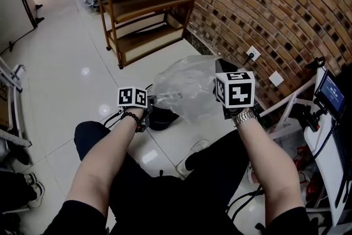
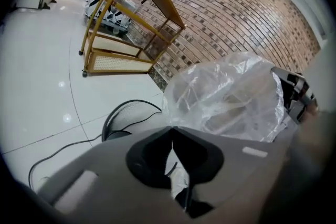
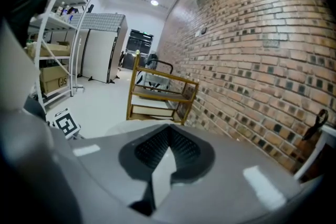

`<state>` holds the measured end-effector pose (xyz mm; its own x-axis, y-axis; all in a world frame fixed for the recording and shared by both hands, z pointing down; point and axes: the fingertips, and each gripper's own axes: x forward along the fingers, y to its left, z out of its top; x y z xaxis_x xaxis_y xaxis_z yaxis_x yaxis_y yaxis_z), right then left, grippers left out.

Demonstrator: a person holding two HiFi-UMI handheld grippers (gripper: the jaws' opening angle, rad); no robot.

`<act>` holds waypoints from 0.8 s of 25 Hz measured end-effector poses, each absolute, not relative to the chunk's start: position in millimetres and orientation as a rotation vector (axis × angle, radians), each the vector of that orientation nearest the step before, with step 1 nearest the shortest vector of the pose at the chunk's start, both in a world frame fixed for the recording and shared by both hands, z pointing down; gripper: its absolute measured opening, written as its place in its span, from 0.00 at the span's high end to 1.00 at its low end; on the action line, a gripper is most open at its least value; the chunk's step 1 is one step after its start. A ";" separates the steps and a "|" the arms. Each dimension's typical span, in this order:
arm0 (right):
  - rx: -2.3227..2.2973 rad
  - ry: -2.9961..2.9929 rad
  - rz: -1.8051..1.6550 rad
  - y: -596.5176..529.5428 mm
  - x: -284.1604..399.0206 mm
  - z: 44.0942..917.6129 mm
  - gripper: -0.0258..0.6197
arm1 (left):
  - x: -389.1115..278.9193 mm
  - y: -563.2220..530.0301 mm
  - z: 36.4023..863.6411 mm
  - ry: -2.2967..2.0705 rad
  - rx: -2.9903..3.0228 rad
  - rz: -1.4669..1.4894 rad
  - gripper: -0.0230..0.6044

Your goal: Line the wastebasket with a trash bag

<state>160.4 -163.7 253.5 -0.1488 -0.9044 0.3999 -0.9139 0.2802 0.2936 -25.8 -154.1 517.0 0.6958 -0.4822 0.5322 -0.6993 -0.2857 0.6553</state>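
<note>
A clear plastic trash bag [image 1: 184,84] hangs puffed up between my two grippers, above a black wastebasket [image 1: 161,116] that stands on the white floor. My left gripper [image 1: 154,100] is shut on the bag's left edge. In the left gripper view its jaws [image 2: 170,129] meet with crumpled clear film pinched between them, the bag [image 2: 231,97] billows beyond, and the wastebasket's rim [image 2: 118,122] lies below left. My right gripper [image 1: 220,77] is shut on the bag's right side. In the right gripper view a pale strip of film sits between that gripper's closed jaws [image 3: 168,128].
A wooden shelf cart [image 1: 146,5] stands ahead against the brick wall [image 1: 275,3]. White frame equipment with a screen [image 1: 331,93] is at the right. A black cable [image 2: 58,152] runs over the floor near the basket. The person's legs and a shoe [image 1: 193,151] are just below.
</note>
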 end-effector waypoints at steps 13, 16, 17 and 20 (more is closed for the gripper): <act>1.515 -2.118 0.200 -164.7 138.0 322.2 0.96 | -91.4 -144.7 458.6 -1.056 2.085 0.457 0.96; 1.502 -2.117 0.251 -164.2 134.8 340.2 0.96 | -97.8 -139.4 447.0 -1.072 2.102 0.514 0.96; 1.499 -2.116 0.269 -164.1 134.4 346.5 0.96 | -99.3 -137.5 443.8 -1.076 2.105 0.534 0.96; 1.495 -2.108 0.328 -163.6 134.9 366.4 0.96 | -101.6 -133.8 435.5 -1.079 2.112 0.594 0.96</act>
<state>134.9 -163.6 366.4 -0.2475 -0.7990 0.5480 -0.9278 0.3585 0.1037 -101.6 -133.8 435.5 0.5518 -0.5176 0.6539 -0.8294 -0.4229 0.3650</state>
